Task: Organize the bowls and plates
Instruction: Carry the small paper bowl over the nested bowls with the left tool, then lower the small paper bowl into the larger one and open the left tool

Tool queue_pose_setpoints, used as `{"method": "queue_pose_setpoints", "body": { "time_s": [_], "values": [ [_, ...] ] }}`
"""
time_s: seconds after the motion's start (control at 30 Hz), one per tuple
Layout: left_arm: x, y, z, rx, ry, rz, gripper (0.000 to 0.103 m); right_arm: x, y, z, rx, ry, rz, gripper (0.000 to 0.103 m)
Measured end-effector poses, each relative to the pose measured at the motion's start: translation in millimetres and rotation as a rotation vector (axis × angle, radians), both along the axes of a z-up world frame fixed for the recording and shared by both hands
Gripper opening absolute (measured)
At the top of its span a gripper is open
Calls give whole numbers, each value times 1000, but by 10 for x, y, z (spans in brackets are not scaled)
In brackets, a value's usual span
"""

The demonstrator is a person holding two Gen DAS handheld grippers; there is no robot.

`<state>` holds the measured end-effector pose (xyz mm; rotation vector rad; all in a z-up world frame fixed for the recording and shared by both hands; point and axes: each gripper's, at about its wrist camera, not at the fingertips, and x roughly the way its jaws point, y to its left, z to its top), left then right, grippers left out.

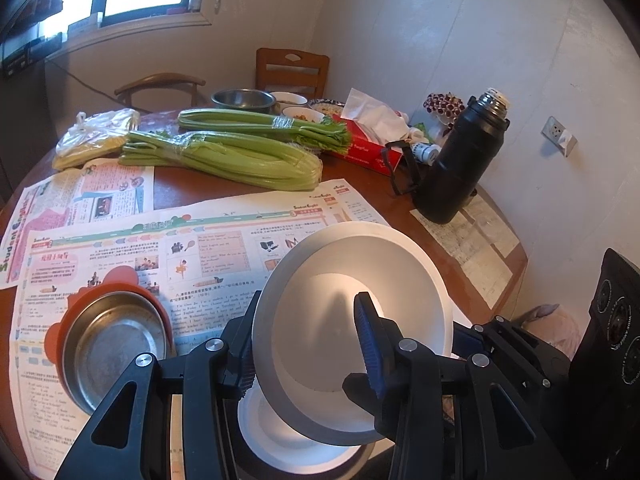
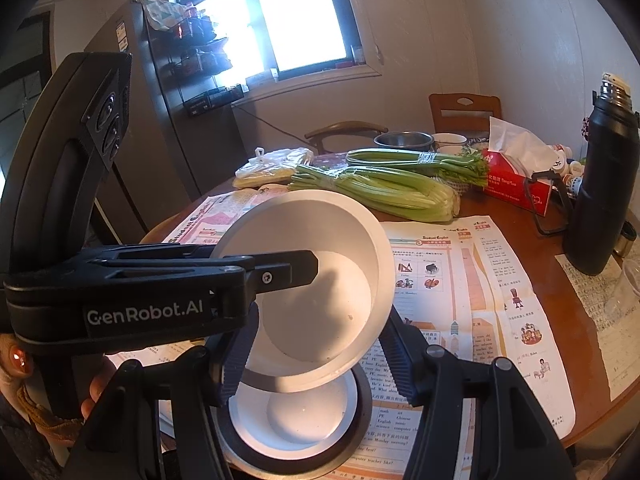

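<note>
My left gripper (image 1: 308,340) is shut on the rim of a white bowl (image 1: 320,264) and holds it tilted above a second white bowl (image 1: 276,436) that sits in a dark-rimmed dish on the newspaper. In the right wrist view the held white bowl (image 2: 352,240) hangs tilted over the lower bowl (image 2: 288,420), with the left gripper's finger (image 2: 280,268) inside it. My right gripper (image 2: 316,360) is open, its fingers (image 2: 400,364) on either side of the bowls, touching neither as far as I can see. A steel plate in an orange rim (image 1: 112,344) lies at the left.
Celery bundles (image 1: 240,152), a bag (image 1: 92,136), a red tissue box (image 1: 368,148), a black thermos (image 1: 460,160) and steel and ceramic bowls (image 1: 244,100) crowd the far half of the round table (image 1: 512,248). Chairs stand behind. The wall is close on the right.
</note>
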<state>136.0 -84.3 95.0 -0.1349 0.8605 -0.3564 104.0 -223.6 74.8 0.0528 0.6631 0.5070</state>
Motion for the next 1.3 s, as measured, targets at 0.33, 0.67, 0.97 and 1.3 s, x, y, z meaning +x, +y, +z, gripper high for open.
{"method": "queue_pose_setpoints", "body": {
  "time_s": [0.33, 0.67, 0.97, 1.3],
  "values": [
    [-113, 83, -32, 4, 15, 16, 44, -120, 75, -21, -15, 17, 25, 60],
    [-230, 71, -144, -11, 24, 9, 44, -253, 88, -89, -24, 27, 20, 61],
    [-301, 47, -216, 6, 38, 5, 44, -301, 76, -185, -28, 48, 32, 61],
    [-335, 73, -339, 6, 64, 22, 44, -301, 77, -264, -16, 67, 51, 61]
  ]
}}
